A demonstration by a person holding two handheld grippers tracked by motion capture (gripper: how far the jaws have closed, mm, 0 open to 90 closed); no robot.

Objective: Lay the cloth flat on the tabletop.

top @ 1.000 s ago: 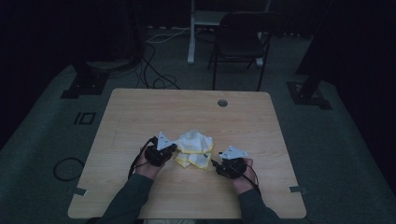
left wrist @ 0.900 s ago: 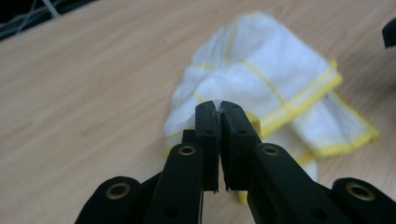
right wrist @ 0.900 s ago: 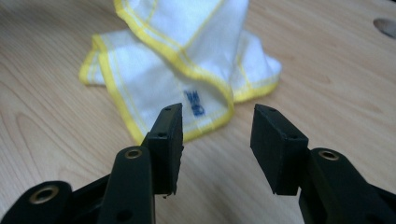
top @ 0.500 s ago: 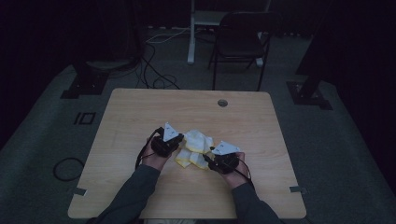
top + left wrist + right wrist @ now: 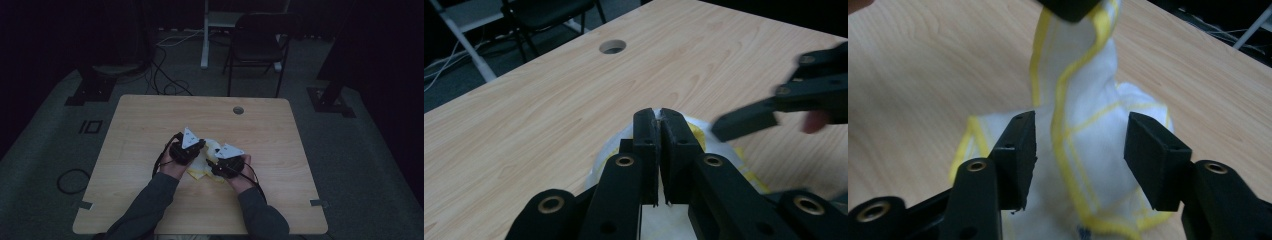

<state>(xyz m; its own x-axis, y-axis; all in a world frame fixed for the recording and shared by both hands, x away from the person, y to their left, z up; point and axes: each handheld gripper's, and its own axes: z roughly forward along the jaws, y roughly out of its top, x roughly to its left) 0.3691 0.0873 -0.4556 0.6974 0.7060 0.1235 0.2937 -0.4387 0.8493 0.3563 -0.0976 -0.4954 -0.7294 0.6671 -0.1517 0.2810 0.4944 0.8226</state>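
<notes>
Cloth, white with yellow edging, sits mid-desk; left gripper pinches it aloft, right gripper at three o'clock spread around it.

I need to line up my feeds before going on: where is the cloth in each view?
High view: the cloth lies mid-table between the two grippers.
Left gripper view: bottom centre, behind and under the shut jaws, which pinch its edge.
Right gripper view: centre, a strip rising between the open jaws.
Shared landmark: the wooden table beneath it in all three views.
</notes>
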